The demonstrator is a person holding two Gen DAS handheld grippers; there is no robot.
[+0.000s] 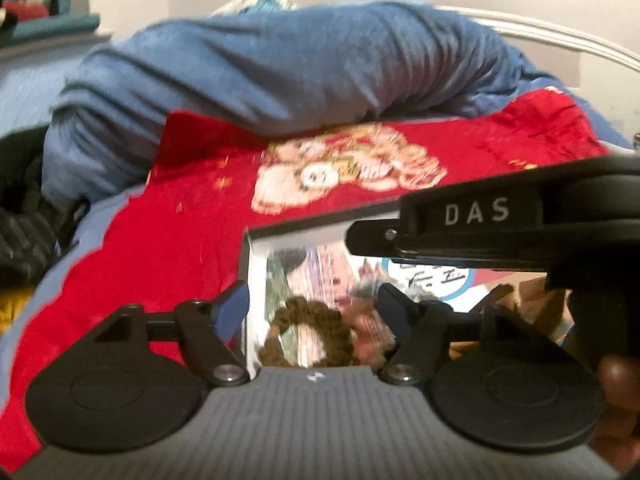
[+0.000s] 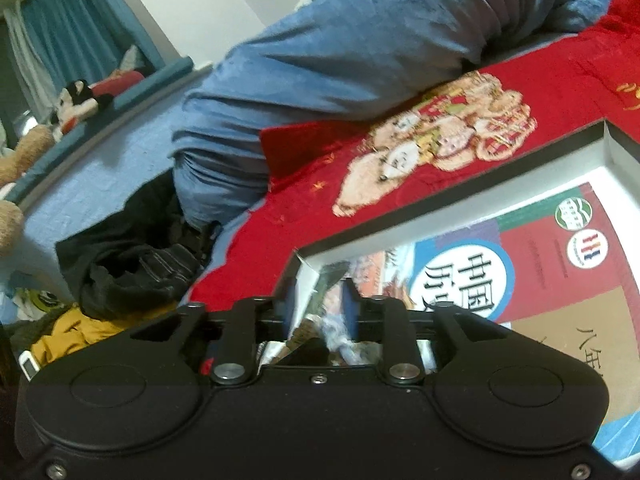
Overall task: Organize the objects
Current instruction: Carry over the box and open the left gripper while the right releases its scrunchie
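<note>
Bedding fills both views: a red blanket [image 1: 168,208] under a rumpled blue quilt [image 1: 280,64]. From the left wrist, the left gripper [image 1: 316,308] stands wide apart over a white box [image 1: 256,264], a brown bead bracelet [image 1: 308,332] just ahead between its fingers, the right gripper's body [image 1: 500,224] crossing above. From the right wrist, the right gripper [image 2: 318,312] is partly apart, pressing on nothing, over the box's near corner; a textbook [image 2: 540,264] lies inside to its right.

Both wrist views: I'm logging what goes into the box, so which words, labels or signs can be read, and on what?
"DAS": white letters on the right gripper's black body, left wrist view.
"中国": large characters in the white circle on the book cover lying in the box; the characters beneath are cut off.
"八年": on the cover's tan lower part, partly cut off.
Two round logos on the cover: too small to read.
</note>
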